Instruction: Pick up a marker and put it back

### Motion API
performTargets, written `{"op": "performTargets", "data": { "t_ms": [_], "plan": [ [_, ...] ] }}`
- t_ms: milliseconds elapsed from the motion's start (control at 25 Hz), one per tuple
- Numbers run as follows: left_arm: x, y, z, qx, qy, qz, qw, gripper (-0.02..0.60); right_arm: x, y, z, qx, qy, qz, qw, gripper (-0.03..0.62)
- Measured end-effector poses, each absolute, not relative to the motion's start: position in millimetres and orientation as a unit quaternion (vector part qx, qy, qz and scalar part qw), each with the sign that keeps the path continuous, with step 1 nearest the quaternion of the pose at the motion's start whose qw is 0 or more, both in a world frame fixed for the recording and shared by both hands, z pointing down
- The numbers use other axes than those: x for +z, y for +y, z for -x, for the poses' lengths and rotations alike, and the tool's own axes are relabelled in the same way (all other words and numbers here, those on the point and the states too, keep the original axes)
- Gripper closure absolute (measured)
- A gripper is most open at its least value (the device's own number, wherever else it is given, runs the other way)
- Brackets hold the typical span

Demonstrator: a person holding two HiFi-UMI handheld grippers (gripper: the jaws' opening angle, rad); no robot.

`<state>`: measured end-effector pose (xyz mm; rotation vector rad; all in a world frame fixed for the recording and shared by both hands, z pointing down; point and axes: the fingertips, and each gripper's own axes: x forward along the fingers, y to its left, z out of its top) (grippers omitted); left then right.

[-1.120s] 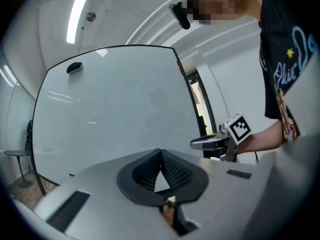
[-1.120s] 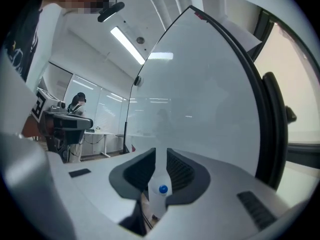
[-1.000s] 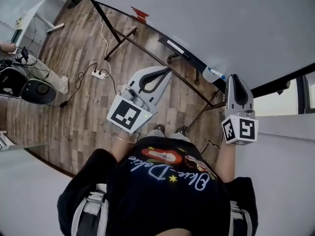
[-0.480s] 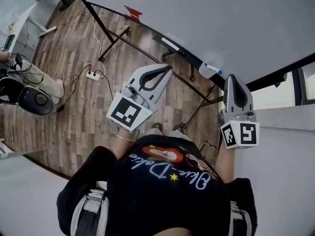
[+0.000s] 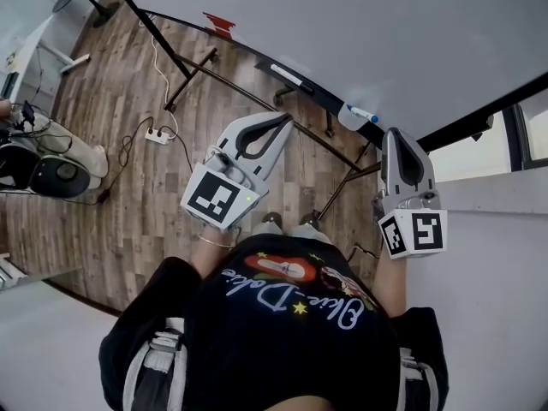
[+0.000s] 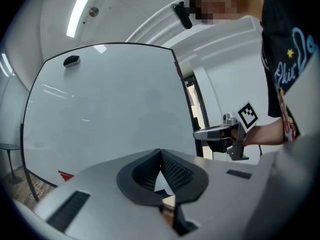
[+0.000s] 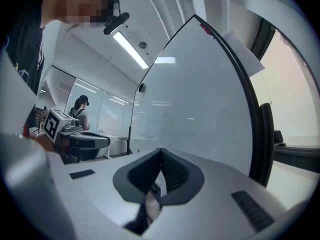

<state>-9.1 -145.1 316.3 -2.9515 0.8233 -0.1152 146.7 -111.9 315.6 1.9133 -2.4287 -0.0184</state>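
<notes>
A white marker with a blue cap (image 5: 362, 113) lies on the ledge along the whiteboard's (image 5: 385, 32) lower edge, next to a pale rounded holder (image 5: 346, 118). My right gripper (image 5: 391, 134) is shut and empty, level, its tip a short way right of the marker and not touching it. In the right gripper view its jaws (image 7: 161, 152) meet in front of the whiteboard (image 7: 200, 99). My left gripper (image 5: 286, 120) is also shut with nothing in it, held over the floor left of the marker. In its own view the left gripper (image 6: 161, 152) faces the whiteboard (image 6: 100, 109), and the right gripper (image 6: 216, 132) shows beside it.
A long white item (image 5: 288, 75) and a red piece (image 5: 219, 22) sit further along the ledge. The board's black stand legs (image 5: 201, 67) spread over the wooden floor, with a power strip (image 5: 158, 135) and cables. A black chair base (image 5: 38, 174) stands at far left.
The right gripper has drawn slightly back from the marker on the ledge. The left gripper has stayed where it was. The head view has shifted a little.
</notes>
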Motion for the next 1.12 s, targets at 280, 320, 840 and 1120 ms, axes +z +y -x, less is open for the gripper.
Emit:
{"op": "performTargets", "data": {
  "t_ms": [280,320,840,1120],
  "plan": [
    [315.4,-143.7,7.8,-0.039,0.266,0.962,0.037,0.578,315.9,-110.9,-148.1,-0.006,-0.785,-0.619,0.025,0.594],
    [315.4,-143.8,7.7,-0.040,0.266,0.962,0.037,0.578,316.1,-110.9,-148.7,-0.006,-0.784,-0.620,0.025,0.594],
    [317.2,-144.6,7.5,-0.039,0.264,0.963,0.034,0.578,319.8,-109.7,-149.9,-0.003,-0.779,-0.626,0.032,0.594],
    [317.7,-145.8,7.8,-0.040,0.264,0.963,0.034,0.578,320.3,-110.9,-149.5,-0.002,-0.780,-0.625,0.031,0.594]
  ]
}}
